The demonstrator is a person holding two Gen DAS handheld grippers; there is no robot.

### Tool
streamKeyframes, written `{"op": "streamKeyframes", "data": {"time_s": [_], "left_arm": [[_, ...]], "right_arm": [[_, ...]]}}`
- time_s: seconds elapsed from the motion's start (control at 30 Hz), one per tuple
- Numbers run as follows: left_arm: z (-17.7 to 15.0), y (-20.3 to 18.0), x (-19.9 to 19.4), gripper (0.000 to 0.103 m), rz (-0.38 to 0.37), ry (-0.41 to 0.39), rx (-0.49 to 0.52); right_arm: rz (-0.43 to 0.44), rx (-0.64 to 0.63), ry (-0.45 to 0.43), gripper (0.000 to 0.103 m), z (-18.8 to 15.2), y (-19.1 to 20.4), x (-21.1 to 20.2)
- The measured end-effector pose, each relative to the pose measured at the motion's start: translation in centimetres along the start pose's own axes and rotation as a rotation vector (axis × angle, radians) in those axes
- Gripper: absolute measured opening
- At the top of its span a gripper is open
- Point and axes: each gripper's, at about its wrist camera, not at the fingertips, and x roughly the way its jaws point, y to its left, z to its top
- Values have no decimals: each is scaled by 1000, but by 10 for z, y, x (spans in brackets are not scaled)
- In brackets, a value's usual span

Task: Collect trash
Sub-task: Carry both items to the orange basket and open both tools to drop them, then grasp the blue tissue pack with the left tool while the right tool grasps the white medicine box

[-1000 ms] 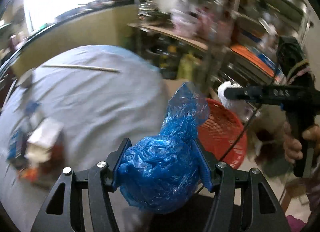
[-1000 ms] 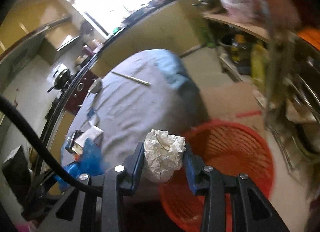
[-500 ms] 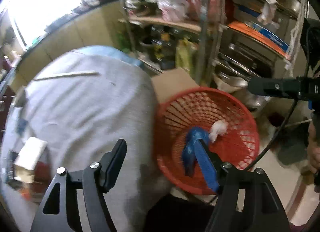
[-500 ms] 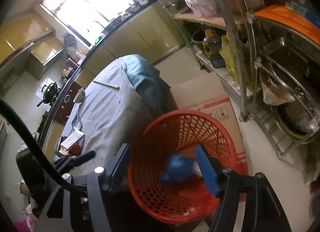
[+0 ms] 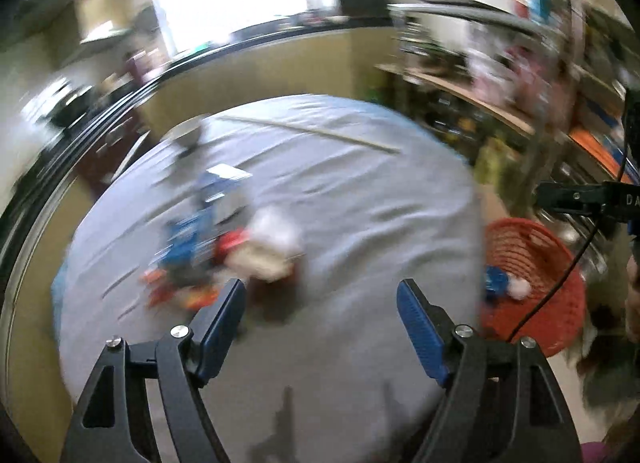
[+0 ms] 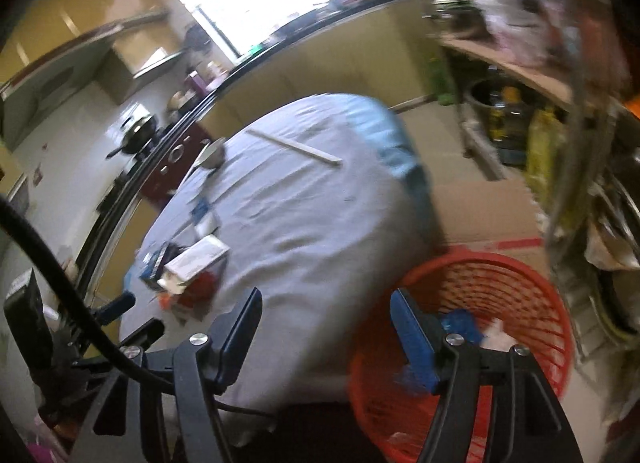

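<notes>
My left gripper hangs over the grey-clothed table, its jaws opening with nothing between them. Beyond it lies a blurred pile of trash: a white carton and blue packets. My right gripper is open and empty at the table's edge beside the red basket. In the basket lie the blue plastic bag and a white paper ball. The left wrist view shows the basket at the right, with the bag inside. The white carton lies left of the right gripper.
A long pale stick lies across the far side of the table, and a spoon rests near its far edge. Metal shelves full of kitchen goods stand at the right. Flat cardboard covers the floor behind the basket.
Both grippers opened and dropped the blue bag and the white paper ball into the red basket. Both have since swung left, back over the table.
</notes>
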Motion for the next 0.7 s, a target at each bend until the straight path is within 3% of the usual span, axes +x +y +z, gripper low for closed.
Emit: {"op": "streamKeyframes", "data": {"time_s": [0.17,0.27,0.43,0.57,0.7], "left_arm": [[-27,90,-12,80,141,-3,-169],[-33,125,-7,81,181,14,-246],[-17,144,5,81,90,0,-306],[-1,134,26,82,28,22,-290],[4,127,41,82,-1,48,-287]], "right_arm": [[92,-67,82,70,15,60,48],[116,-111,126,70,22,96,78],[173,-59,242,70,34,127,136],[227,94,336,73,46,129,185],[211,232,415,75,49,125,228]]}}
